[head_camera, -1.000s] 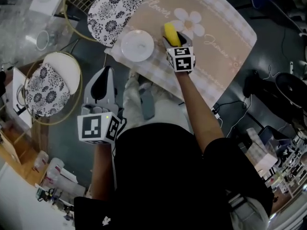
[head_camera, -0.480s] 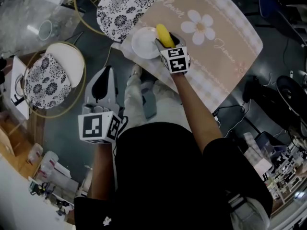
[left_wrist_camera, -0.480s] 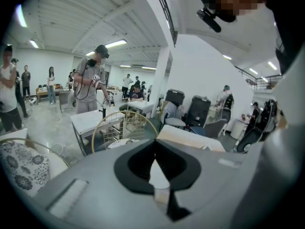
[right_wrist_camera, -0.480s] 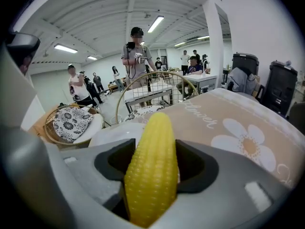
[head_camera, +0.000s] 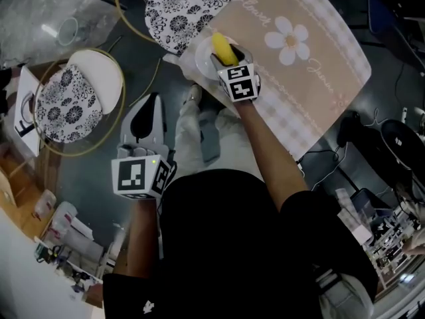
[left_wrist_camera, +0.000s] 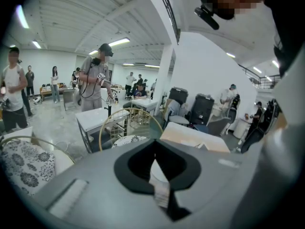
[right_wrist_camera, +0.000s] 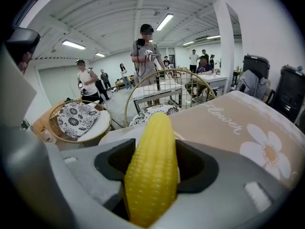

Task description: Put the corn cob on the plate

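My right gripper is shut on the yellow corn cob, which stands up between the fingers. It hovers over the small white plate at the near left corner of the table. In the right gripper view the corn cob fills the middle between the jaws and points away from me. My left gripper hangs low by my left side above the floor, away from the table. Its jaws are shut with nothing in them.
A beige mat with a daisy print covers the table. A chair with a black-and-white patterned cushion stands by the plate's corner, another one further left. Cables lie on the floor at right. People stand in the background.
My right gripper has carried the corn cob leftward from beside the plate to over it. The left gripper has stayed by my side.
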{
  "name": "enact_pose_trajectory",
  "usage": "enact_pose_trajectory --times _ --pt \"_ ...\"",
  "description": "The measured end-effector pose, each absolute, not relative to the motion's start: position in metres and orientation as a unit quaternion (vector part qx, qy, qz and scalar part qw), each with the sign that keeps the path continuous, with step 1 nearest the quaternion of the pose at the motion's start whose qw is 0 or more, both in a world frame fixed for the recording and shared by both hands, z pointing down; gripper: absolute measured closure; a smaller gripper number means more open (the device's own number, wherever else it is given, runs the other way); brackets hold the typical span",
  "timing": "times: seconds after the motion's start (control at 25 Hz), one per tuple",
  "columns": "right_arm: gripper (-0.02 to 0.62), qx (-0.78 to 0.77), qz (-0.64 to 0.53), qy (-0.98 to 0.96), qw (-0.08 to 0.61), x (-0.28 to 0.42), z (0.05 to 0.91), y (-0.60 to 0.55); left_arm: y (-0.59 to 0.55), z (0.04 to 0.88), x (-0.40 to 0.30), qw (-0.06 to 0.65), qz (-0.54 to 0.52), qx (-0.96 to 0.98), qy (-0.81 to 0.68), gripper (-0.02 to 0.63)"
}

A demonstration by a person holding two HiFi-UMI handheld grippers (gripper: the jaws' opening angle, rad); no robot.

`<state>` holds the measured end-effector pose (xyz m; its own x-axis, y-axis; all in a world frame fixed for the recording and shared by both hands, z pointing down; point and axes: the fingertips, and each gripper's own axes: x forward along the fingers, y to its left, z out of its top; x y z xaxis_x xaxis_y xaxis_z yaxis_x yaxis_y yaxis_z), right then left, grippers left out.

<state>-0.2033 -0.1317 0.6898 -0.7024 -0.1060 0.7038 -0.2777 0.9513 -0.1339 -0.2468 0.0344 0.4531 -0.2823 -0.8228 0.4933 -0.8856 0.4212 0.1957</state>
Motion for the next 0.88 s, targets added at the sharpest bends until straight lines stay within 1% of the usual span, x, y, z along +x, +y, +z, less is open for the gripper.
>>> enact_pose_trajectory --times 0.48,0.88 --pt "0.334 0.093 0.110 -0.910 0.389 -0.216 0.698 -0.119 0.045 0.456 -0.260 0.274 0.059 0.533 -0.798 0.597" --pt "0.331 0.084 0.083 -0.896 0.428 -0.216 0.709 -0.115 0.044 0.458 -0.258 0.272 0.064 0.548 -0.789 0.597"
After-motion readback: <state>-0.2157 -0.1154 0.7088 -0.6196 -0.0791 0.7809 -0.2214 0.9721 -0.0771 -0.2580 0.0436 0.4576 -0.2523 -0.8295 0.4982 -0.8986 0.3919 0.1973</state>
